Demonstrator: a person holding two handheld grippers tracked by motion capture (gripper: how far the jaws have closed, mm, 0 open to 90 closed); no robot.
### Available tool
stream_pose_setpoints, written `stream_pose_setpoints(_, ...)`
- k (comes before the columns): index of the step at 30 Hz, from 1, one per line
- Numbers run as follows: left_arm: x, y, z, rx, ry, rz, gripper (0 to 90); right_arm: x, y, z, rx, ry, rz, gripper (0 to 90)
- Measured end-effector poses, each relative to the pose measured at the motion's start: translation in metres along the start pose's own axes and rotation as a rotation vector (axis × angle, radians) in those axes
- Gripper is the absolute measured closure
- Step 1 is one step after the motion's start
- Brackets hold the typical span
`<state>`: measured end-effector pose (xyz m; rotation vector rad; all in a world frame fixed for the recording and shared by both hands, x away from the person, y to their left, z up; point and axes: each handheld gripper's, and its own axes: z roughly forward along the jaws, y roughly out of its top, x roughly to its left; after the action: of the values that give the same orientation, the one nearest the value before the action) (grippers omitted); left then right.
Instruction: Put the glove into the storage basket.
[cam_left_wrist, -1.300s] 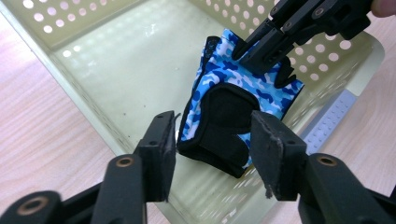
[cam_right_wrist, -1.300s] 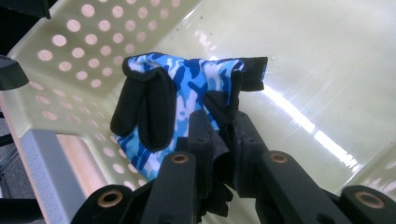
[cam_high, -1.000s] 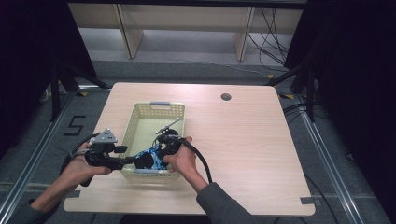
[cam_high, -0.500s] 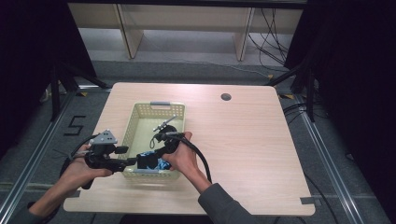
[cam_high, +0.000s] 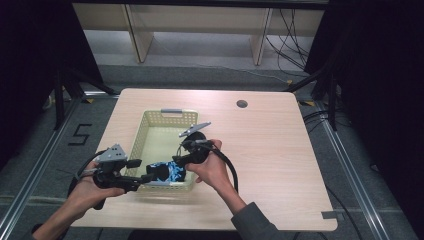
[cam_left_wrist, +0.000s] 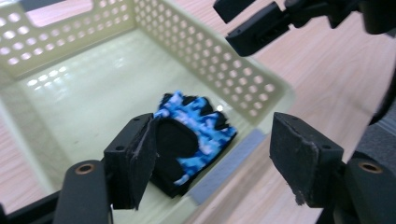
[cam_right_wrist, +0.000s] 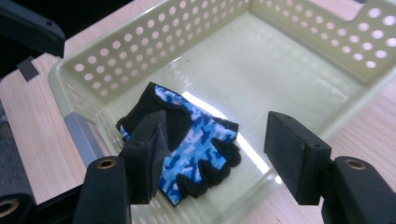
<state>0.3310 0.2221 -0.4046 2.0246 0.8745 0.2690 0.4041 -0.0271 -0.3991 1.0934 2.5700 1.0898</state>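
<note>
- One pale yellow basket (cam_high: 142, 131) with rows of round holes in its walls sits on the light wooden tabletop (cam_high: 280, 165), toward the person's left of centre.
- One glove (cam_left_wrist: 194, 135), fingerless, blue camouflage with black patches, lies flat on the basket floor in the corner nearest the person; the other corners of the basket floor are bare.
- Two grippers are in use, one in each hand.
- The left gripper (cam_left_wrist: 219, 163) hangs over the basket's near rim with its jaws spread wide; nothing is between them, and the glove lies below and just past the left-hand jaw in the left gripper view.
- The right gripper (cam_right_wrist: 217, 154) hovers above the same corner from the other side, jaws also wide apart and holding nothing, the glove beneath them.
- Two grey strips mark the basket's short ends, one on the far rim (cam_high: 171, 111) and one on the near rim.
- One dark round hole (cam_high: 242, 104) shows in the tabletop near its far edge.
</note>
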Motion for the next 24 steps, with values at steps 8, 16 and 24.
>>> stream_pose_setpoints(8, -0.029, 0.004, 0.007, -0.031, -0.062, 0.032, 29.6, -0.020, -0.024, -0.028, -0.074, 0.026, 0.023, 38.5)
stream_pose_setpoints(16, -0.044, 0.005, 0.013, -0.049, -0.078, 0.046, 28.8, -0.037, -0.050, -0.054, -0.133, 0.021, 0.074, 36.6)
stream_pose_setpoints(24, -0.053, 0.001, 0.019, -0.050, -0.095, 0.058, 27.5, -0.050, -0.073, -0.068, -0.171, 0.011, 0.133, 33.8)
